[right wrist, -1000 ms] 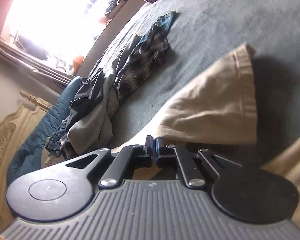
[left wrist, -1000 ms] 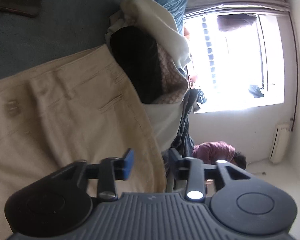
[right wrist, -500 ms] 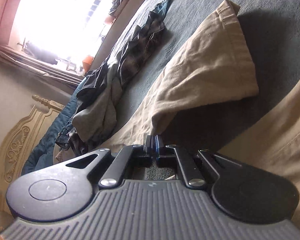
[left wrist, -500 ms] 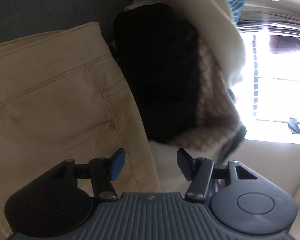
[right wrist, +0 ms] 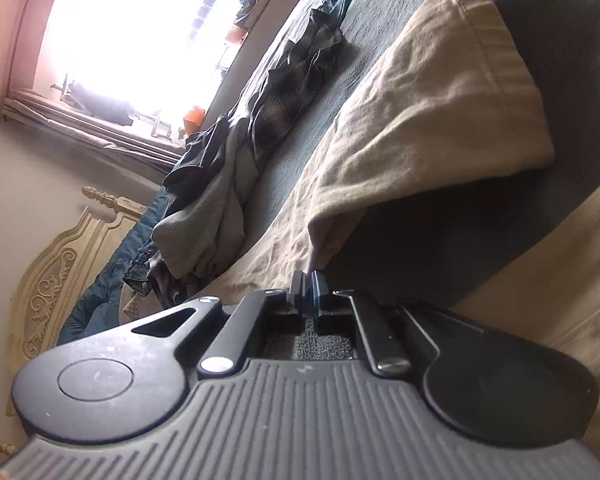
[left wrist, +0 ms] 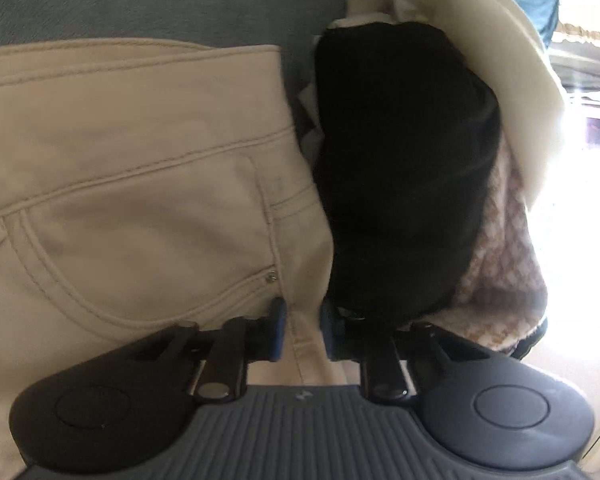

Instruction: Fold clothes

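closing left gripper (left wrist: 302, 328) around khaki trousers (left wrist: 140, 200) seam; right gripper (right wrist: 308, 292) pinched shut; no readable writing

Right gripper (right wrist: 306, 286) jaws together, khaki trousers (right wrist: 440, 120), grey bedspread (right wrist: 560, 4)

- Left gripper (left wrist: 302, 322) tilts downward, jaws closing in, beige cloth edge between the blue pads.
- Right gripper (right wrist: 309, 285) angles slightly down, jaws pressed fully together, nipping beige cloth.
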`<state>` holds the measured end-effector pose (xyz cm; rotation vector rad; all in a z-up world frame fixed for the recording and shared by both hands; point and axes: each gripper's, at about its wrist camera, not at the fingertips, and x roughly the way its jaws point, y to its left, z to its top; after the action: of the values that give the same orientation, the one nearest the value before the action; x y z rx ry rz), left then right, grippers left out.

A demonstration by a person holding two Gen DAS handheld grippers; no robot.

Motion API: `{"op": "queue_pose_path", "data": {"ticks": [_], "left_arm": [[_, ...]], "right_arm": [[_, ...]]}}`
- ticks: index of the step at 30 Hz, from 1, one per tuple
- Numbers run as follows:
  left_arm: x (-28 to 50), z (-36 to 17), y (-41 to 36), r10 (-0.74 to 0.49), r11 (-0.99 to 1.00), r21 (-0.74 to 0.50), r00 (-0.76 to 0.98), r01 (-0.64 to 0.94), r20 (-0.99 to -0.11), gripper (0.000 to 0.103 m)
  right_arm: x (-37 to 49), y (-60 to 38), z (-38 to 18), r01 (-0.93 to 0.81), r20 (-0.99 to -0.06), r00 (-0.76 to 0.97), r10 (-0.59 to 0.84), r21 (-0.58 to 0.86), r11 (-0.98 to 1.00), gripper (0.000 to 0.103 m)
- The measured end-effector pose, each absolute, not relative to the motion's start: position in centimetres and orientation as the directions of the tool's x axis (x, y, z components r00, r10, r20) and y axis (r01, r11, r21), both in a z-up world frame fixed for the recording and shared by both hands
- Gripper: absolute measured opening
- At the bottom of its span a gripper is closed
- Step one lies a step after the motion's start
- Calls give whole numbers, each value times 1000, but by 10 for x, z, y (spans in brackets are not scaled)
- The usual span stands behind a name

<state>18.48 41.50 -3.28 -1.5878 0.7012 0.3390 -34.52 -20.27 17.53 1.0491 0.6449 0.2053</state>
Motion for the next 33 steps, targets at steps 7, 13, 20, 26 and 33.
{"op": "queue_pose_path", "data": {"ticks": [7,13,20,26,33], "left_arm": [[168,-16,401,-192,83,-826,805,-557,-562,1],[130,13,394,-194,160,-869,848,-469,-493,1],[58,46,392,-249,221,-919,892,-327,-377,1],[-12,44,390,-282,256,-931,901,-260,-329,1],[-57,24,397,-307,227,-941,899,-249,-312,1]], "right_arm": [[-353,-210,175,128,-374,812,449,864,488,3],[-362,-221,178,117,-336,843,421,877,466,3],[-379,-236,184,102,-274,887,371,901,421,2],[-408,-252,196,124,-280,909,307,888,442,2],[-410,-268,187,235,-353,888,294,899,371,9]]}}
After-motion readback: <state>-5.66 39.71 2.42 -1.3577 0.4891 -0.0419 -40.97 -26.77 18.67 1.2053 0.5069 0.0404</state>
